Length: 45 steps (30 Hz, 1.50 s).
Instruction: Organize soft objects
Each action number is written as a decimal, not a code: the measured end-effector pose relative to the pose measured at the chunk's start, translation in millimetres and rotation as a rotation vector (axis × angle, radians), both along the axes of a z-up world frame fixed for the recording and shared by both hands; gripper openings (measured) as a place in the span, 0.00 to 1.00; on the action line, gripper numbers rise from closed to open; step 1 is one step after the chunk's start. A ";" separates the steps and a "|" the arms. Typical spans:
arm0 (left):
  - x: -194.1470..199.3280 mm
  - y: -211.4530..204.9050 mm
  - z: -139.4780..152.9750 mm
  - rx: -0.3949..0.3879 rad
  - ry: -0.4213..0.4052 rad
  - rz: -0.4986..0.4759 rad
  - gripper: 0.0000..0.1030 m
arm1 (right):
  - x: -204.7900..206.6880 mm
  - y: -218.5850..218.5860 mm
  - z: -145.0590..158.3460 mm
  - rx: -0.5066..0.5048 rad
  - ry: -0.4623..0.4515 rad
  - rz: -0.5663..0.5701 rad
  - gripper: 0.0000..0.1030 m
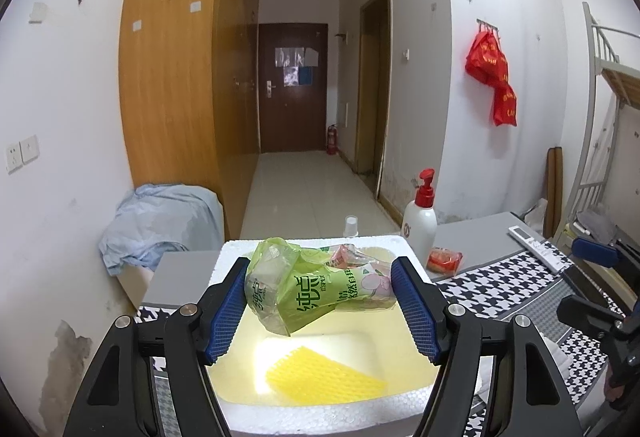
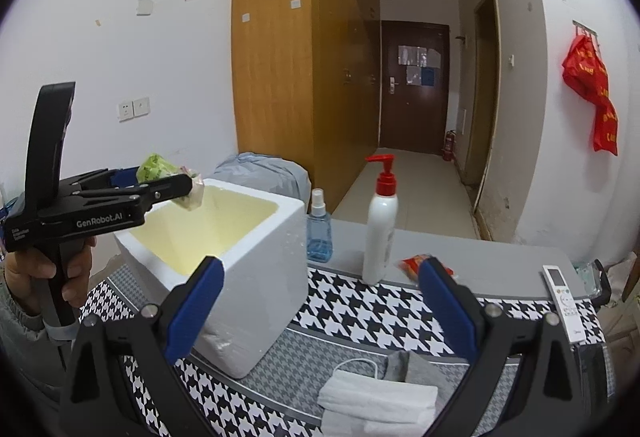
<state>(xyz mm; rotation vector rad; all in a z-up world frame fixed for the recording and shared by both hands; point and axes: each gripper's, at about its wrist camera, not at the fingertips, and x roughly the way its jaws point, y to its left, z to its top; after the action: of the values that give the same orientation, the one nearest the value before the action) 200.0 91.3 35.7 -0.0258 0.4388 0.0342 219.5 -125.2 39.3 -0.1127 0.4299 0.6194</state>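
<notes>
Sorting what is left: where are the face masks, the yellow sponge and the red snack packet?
face masks (image 2: 376, 399), right wrist view, top of stack.
yellow sponge (image 1: 322, 377), left wrist view, its centre.
red snack packet (image 1: 444, 261), left wrist view, wrapper front.

Left gripper (image 2: 176, 183) holds a green bag (image 2: 154, 166) over the foam box (image 2: 264, 257).

Left claw (image 1: 320, 301) jaws pressed on package, hand (image 2: 48, 273) gripping handle at 9 o'clock; right claw (image 2: 320, 313) jaws wide apart, nothing between.
</notes>
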 end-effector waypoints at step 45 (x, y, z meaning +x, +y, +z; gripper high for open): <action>-67.0 -51.2 30.8 0.018 -0.128 -0.076 0.99 | -39.5 -42.9 15.4 0.040 -0.058 -0.034 0.97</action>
<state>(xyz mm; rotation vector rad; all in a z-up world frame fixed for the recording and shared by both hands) 133.0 40.1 66.5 0.0067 0.3113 -0.0385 180.0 -168.1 54.7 -0.0843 0.3629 0.5893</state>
